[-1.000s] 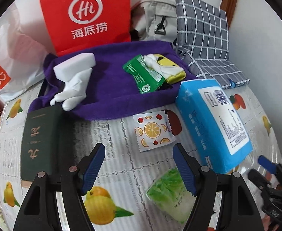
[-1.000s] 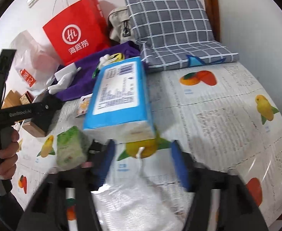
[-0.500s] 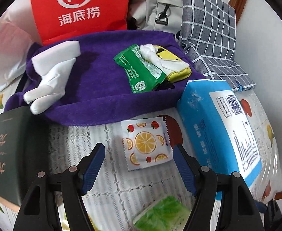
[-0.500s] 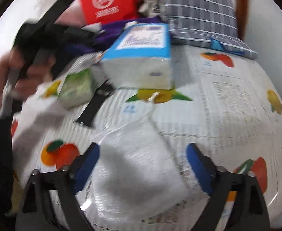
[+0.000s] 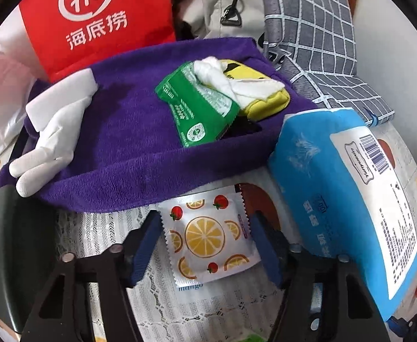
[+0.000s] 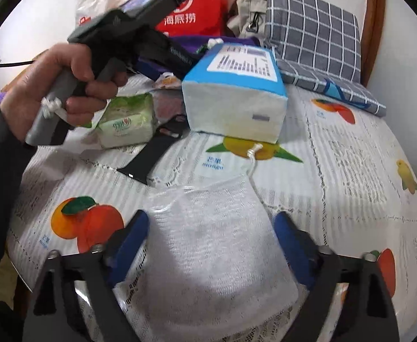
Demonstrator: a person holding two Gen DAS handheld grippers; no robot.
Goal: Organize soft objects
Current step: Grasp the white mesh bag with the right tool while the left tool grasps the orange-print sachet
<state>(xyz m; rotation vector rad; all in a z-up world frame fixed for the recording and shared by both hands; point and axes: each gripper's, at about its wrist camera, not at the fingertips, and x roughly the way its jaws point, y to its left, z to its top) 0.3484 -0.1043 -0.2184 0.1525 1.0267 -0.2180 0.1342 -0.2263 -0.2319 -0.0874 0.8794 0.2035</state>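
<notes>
Lying low in the left wrist frame, the fruit-print sachet (image 5: 208, 239) sits between the parted fingers of the left gripper (image 5: 205, 245), just below the purple towel (image 5: 128, 142). Lower centre in the right view, the right gripper (image 6: 211, 245) straddles the white mesh pouch (image 6: 217, 245), jaws released.

Place: a home
Signs: fruit-print tablecloth (image 6: 336, 148), checked cushion (image 6: 311, 37), red shopping bag (image 5: 100, 17), tissue pack (image 5: 351, 199)
</notes>
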